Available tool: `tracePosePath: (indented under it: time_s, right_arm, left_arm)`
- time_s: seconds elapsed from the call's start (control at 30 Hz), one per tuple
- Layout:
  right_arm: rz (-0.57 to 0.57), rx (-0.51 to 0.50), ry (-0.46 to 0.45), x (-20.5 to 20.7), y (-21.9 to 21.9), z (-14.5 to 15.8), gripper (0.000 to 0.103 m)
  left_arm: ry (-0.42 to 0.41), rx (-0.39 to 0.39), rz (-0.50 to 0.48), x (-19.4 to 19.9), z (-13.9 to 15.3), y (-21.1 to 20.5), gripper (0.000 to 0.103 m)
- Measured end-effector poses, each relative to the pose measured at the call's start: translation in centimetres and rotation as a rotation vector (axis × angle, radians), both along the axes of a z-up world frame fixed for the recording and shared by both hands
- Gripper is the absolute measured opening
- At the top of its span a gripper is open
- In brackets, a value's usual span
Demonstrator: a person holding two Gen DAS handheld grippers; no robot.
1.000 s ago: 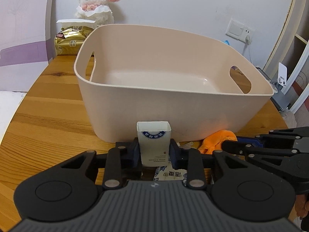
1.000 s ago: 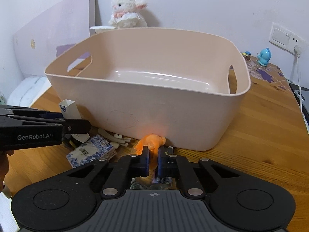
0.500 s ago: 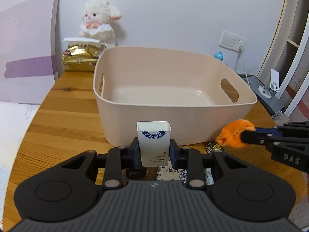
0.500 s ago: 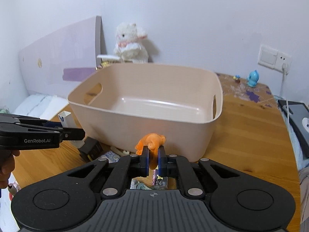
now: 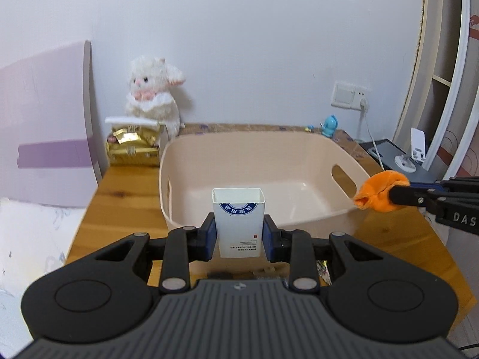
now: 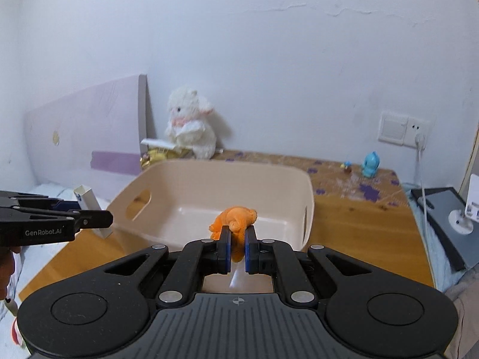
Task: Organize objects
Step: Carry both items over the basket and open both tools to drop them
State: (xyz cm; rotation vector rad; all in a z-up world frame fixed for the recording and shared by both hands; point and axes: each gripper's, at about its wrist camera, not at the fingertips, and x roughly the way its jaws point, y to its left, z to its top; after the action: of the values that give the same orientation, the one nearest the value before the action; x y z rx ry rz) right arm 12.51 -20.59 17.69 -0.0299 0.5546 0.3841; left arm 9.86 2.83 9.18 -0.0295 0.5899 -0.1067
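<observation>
Both grippers have risen since 1 s ago: they were low at bench level in front of the beige tub [image 5: 299, 164], w/ the wall of it filling the view; now both cams look down over the near rim into its floor, so both items are lifted clear of the bench and the carry-to-tub step looks nearly done. Left gripper [image 5: 239, 233] is clenched on the white carton [image 5: 239, 224], held upright betw. the blue pads, its open top showing; carton sits in front of the tub's near wall, seemingly just short of or at the rim, not over the middle yet. Right gripper [image 6: 238, 251] is clamped on the orange plush toy [image 6: 235, 224], most of the toy bulging out above and ahead of the pads; from the left cam it hangs by the tub's right-hand end near the handle slot, and in the right cam it lines up over the tub floor. Tub interior looks bare, nothing in it. Judgement: next is a short fwd move then release of each; the plush grip is narrow, could slip. White stuffed lamb [image 5: 152, 98] and gold packet [image 5: 131, 149] sit behind the tub, untouched.
</observation>
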Motion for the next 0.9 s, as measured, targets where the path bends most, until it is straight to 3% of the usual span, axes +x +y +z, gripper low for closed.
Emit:
tracePosePath:
  time_s: [0.17, 0.37, 0.67, 0.9]
  right_arm:
    - [-0.024, 0.003, -0.015, 2.6, 0.1, 0.7, 0.007]
    - [-0.050, -0.013, 0.024, 6.2, 1.1, -0.2, 0.007]
    - [-0.069, -0.116, 0.123, 10.2, 3.1, -3.4, 0.007]
    - [-0.069, -0.185, 0.214, 11.6, 3.9, -5.9, 0.008]
  left_arm:
    - [-0.028, 0.031, 0.016, 2.1, 0.9, -0.2, 0.033]
    - [0.016, 0.064, 0.058, 6.8, -0.1, -0.7, 0.033]
    - [0.172, 0.172, 0.043, 12.3, -4.4, -2.3, 0.033]
    - [0.298, 0.156, 0.036, 14.5, -6.9, -2.4, 0.034]
